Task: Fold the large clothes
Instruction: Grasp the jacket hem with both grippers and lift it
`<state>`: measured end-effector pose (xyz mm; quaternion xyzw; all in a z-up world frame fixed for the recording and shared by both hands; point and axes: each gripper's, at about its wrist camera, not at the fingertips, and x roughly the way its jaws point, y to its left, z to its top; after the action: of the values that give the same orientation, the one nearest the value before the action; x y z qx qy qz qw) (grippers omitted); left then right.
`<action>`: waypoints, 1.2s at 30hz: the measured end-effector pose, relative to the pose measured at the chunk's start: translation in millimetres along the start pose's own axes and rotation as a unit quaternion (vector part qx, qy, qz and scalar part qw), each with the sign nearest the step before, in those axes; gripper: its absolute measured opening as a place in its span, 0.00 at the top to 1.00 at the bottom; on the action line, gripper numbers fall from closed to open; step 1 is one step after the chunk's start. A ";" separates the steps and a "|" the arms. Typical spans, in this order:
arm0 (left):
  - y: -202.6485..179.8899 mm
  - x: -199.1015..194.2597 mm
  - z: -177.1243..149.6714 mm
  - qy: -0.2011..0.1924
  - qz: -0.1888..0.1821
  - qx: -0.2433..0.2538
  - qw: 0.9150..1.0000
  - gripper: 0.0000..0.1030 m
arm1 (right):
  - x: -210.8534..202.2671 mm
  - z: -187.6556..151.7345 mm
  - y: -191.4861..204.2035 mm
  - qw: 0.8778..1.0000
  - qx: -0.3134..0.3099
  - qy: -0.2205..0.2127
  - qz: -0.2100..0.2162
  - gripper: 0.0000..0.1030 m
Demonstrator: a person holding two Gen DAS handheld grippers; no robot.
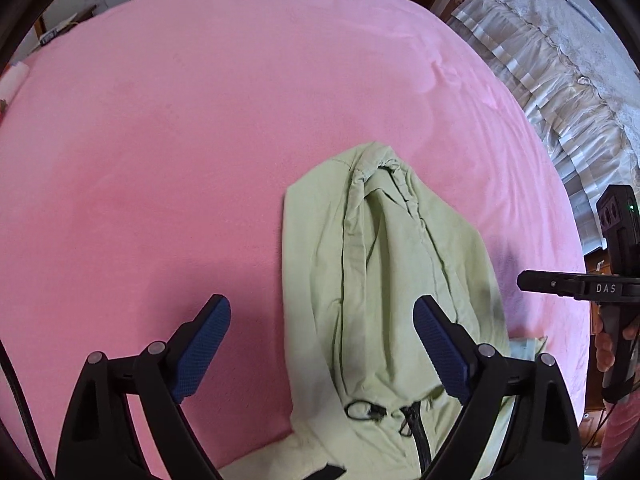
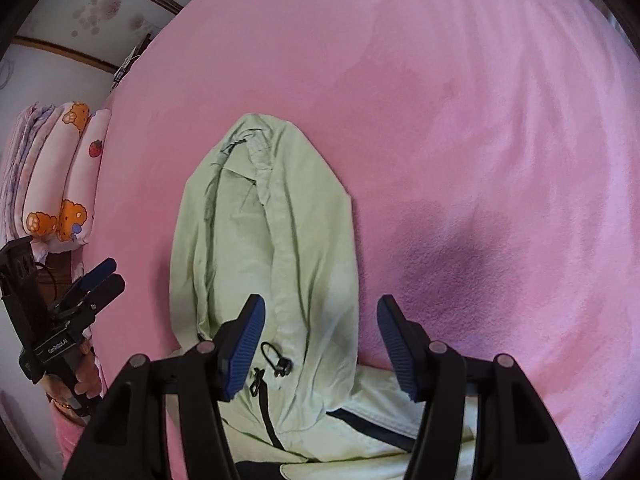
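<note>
A pale green hooded jacket (image 1: pixel 384 280) lies on the pink bed cover (image 1: pixel 180 140), hood pointing away, its dark zipper and drawcord near the bottom of the view. It also shows in the right wrist view (image 2: pixel 272 264). My left gripper (image 1: pixel 322 312) is open and empty above the hood's left edge. My right gripper (image 2: pixel 320 312) is open and empty above the hood's right side. Each gripper also shows in the other's view: the right one (image 1: pixel 532 280) at the far right edge, the left one (image 2: pixel 108 272) at the far left.
The pink cover (image 2: pixel 480 120) spreads wide beyond the jacket. A cream ruffled bedspread (image 1: pixel 560 80) lies to the right. Rolled printed quilts (image 2: pixel 68 176) are stacked at the left. Furniture and a wall stand behind the bed.
</note>
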<state>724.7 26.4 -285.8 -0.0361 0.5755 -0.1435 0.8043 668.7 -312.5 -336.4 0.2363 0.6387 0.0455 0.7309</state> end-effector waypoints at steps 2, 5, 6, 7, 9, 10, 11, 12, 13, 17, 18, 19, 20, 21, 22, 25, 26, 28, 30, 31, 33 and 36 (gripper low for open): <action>2.2 16.8 0.4 0.001 -0.001 -0.007 1.000 0.15 | 13.2 5.0 -9.2 1.000 -0.001 0.002 0.003 0.56; 7.0 38.8 3.9 0.008 -0.008 -0.014 1.000 0.26 | 31.3 10.7 -15.5 1.000 -0.024 0.007 0.008 0.64; 7.8 44.2 4.9 0.009 -0.008 -0.014 1.000 0.31 | 34.5 11.8 -15.6 0.999 -0.032 0.006 0.008 0.65; 8.8 50.2 6.2 0.010 -0.008 -0.016 1.000 0.33 | 39.4 13.7 -15.3 0.999 -0.044 0.004 0.007 0.65; 11.2 64.4 7.5 0.015 -0.009 -0.022 1.000 0.44 | 45.4 16.4 -15.7 0.998 -0.055 0.000 0.005 0.65; 12.6 69.8 7.7 0.018 -0.012 -0.026 0.999 0.47 | 48.7 18.0 -16.2 0.998 -0.059 -0.006 0.008 0.67; 13.3 75.7 7.2 0.019 -0.015 -0.032 0.999 0.54 | 51.1 19.6 -17.3 0.998 -0.059 -0.011 0.011 0.71; 14.2 81.2 6.7 0.019 -0.016 -0.038 0.999 0.59 | 54.1 21.7 -17.9 0.998 -0.058 -0.016 0.017 0.73; 15.0 86.9 6.4 0.019 -0.015 -0.043 0.999 0.60 | 56.4 24.1 -18.6 0.998 -0.058 -0.022 0.023 0.74; 18.1 100.6 4.7 0.006 -0.022 -0.059 0.998 0.71 | 65.3 31.2 -15.8 0.996 -0.068 -0.045 0.036 0.81; 18.5 102.8 4.6 0.001 -0.026 -0.064 0.998 0.78 | 66.6 32.8 -15.3 0.996 -0.069 -0.051 0.038 0.84; 18.8 105.6 4.8 -0.002 -0.031 -0.066 0.997 0.83 | 67.8 34.3 -15.8 0.995 -0.069 -0.055 0.040 0.88; 19.3 107.7 5.4 -0.003 -0.034 -0.068 0.997 0.87 | 69.2 34.6 -16.1 0.995 -0.069 -0.058 0.042 0.91; 18.3 109.6 5.2 -0.004 -0.033 -0.068 0.997 0.89 | 70.8 35.1 -16.2 0.995 -0.069 -0.059 0.043 0.93; 16.8 110.6 6.5 -0.004 -0.031 -0.066 0.997 0.91 | 71.5 34.9 -16.1 0.995 -0.068 -0.062 0.044 0.96; 13.6 107.3 5.9 -0.008 -0.029 -0.064 0.997 0.94 | 68.3 34.1 -15.8 0.994 -0.064 -0.067 0.051 0.98; 13.1 105.9 6.0 -0.010 -0.032 -0.067 0.997 0.95 | 65.1 33.8 -17.9 0.994 -0.065 -0.069 0.053 0.98; 11.7 98.7 6.7 -0.018 -0.037 -0.076 0.996 0.96 | 58.5 31.5 -17.7 0.993 -0.070 -0.077 0.056 0.98; 8.9 88.1 6.2 -0.034 -0.051 -0.082 0.995 0.96 | 49.7 28.6 -9.7 0.991 -0.078 -0.092 0.060 0.99; 7.5 82.6 5.1 -0.042 -0.061 -0.086 0.994 0.97 | 44.8 26.7 -6.7 0.990 -0.082 -0.099 0.063 0.99; 3.2 71.3 4.3 -0.056 -0.074 -0.089 0.992 0.97 | 33.1 22.4 -1.8 0.987 -0.090 -0.114 0.071 0.99; -9.7 48.3 -1.7 -0.085 -0.082 -0.079 0.990 0.97 | 13.5 14.2 9.1 0.982 -0.107 -0.134 0.081 0.99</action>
<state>735.6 4.2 -328.4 -0.1584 0.5094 -0.1597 0.8306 686.8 -303.5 -344.0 0.2115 0.5052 0.1408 0.8248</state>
